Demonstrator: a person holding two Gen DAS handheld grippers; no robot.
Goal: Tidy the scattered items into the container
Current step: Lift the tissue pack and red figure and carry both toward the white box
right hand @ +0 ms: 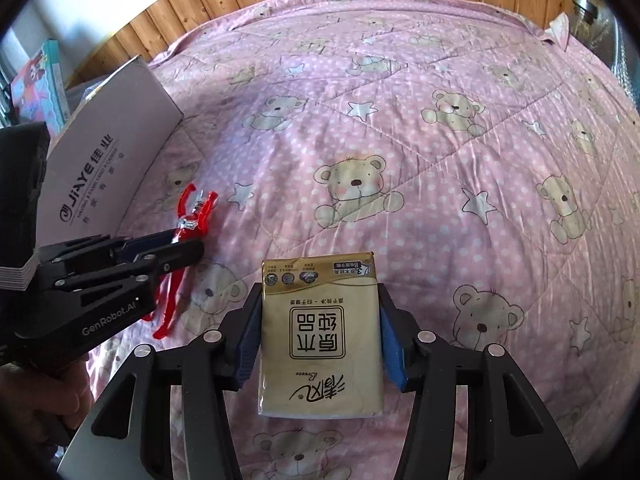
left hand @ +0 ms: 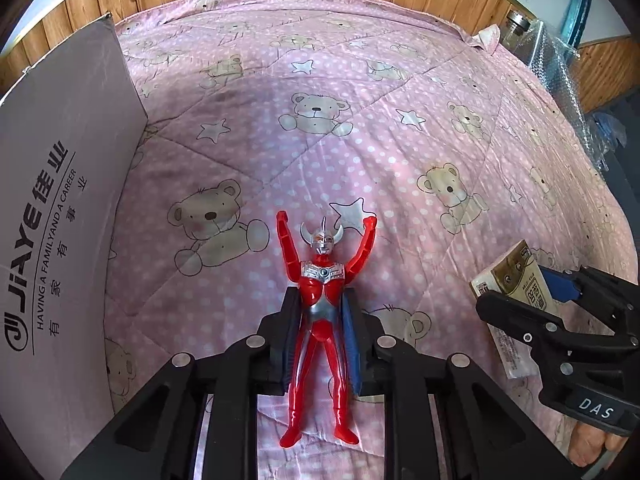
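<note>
Two grabbers, two things, one box on the left

The left gripper (left hand: 320,332) pinches the red hero toy (left hand: 322,320) around its middle, head pointing away. The right gripper (right hand: 318,340) squeezes the tissue pack (right hand: 320,336) by its sides. Both lie on the pink bear quilt (left hand: 400,140). The cardboard box (left hand: 60,220) stands nearer the toy.

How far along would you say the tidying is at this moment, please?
Nothing visibly done: the box's inside is hidden. In hand: the left gripper straddles the red figure, the right gripper the tissue pack, both lying on the quilt. Left: lifting both into the box.
</note>
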